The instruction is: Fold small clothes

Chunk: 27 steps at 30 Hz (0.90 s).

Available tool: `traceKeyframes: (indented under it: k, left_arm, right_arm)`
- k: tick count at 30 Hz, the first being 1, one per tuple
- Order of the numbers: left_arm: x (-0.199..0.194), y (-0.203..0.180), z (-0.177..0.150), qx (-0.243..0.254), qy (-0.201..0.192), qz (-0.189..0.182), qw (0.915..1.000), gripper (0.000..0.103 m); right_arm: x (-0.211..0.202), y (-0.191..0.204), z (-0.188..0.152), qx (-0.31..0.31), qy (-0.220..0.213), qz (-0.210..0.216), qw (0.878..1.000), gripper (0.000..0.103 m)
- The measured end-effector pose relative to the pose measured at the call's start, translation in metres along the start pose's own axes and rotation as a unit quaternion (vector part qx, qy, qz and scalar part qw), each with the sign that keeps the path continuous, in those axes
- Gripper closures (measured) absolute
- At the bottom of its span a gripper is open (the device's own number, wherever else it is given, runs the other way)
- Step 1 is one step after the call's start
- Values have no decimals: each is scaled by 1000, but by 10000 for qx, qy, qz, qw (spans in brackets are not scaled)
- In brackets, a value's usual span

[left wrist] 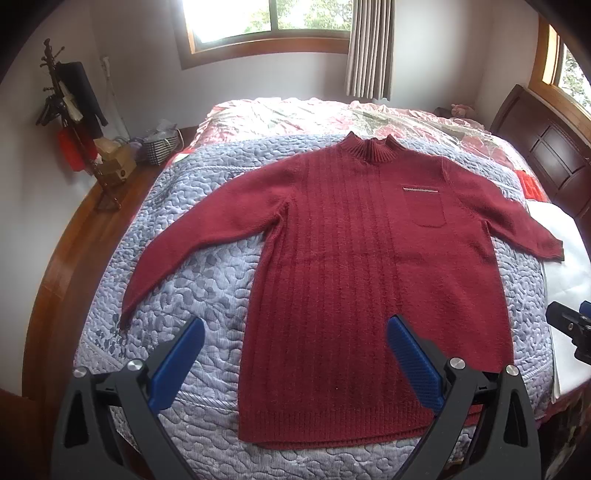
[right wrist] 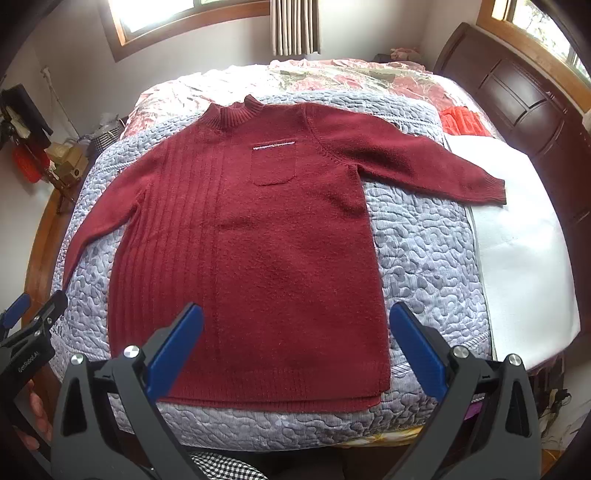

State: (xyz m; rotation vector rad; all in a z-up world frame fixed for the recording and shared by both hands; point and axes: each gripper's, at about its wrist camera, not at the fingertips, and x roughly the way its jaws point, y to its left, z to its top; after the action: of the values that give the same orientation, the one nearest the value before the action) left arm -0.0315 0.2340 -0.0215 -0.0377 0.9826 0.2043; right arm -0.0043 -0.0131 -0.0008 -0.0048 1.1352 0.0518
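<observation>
Left wrist view: sweater hem partly hidden behind spread left gripper fingers.

Home bedroom: quilted bed, wood headboard, curtained window, coat rack.

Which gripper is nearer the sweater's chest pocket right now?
Right. The right gripper hovers over the hem below the chest pocket; the left gripper hangs toward the ribbed side.
</observation>
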Motion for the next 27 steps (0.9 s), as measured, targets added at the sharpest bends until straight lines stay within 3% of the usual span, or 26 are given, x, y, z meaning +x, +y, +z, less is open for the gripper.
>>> traceKeyframes:
  k: [27]
  left_arm:
    - [-2,-12,3,102,-116,-10,9999,4]
  right_arm:
    - [5,-8,1,-56,30,130,9999,3]
